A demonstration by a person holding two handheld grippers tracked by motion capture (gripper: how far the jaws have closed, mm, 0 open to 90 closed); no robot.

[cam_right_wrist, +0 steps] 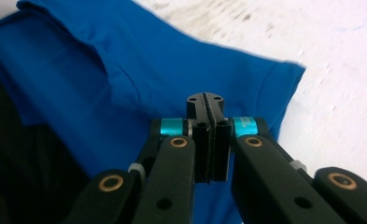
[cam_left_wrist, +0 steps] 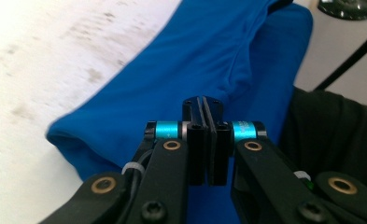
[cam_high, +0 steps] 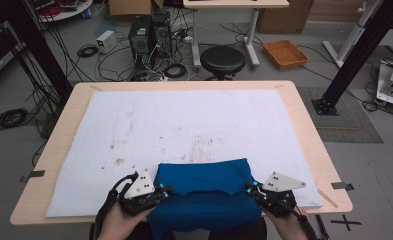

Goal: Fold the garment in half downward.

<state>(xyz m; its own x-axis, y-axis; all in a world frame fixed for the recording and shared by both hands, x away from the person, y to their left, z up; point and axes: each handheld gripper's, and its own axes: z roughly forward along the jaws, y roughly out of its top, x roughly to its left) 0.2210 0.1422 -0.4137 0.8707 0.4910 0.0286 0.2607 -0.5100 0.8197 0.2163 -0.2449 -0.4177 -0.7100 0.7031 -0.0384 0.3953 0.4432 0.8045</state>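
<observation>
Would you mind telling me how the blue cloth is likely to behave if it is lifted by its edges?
The blue cloth looks soft and creased, and it hangs over the table's near edge, so it would probably sag limply. It seems thin, so likely light. It should neither roll nor tip.

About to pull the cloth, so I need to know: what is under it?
The blue cloth lies on the white mat; its near part hangs over the table's edge. Anything beneath it is covered.

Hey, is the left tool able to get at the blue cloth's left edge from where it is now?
Probably yes. The left tool, jaws shut, sits right at the blue cloth's left side, with nothing between them on the white mat.
</observation>
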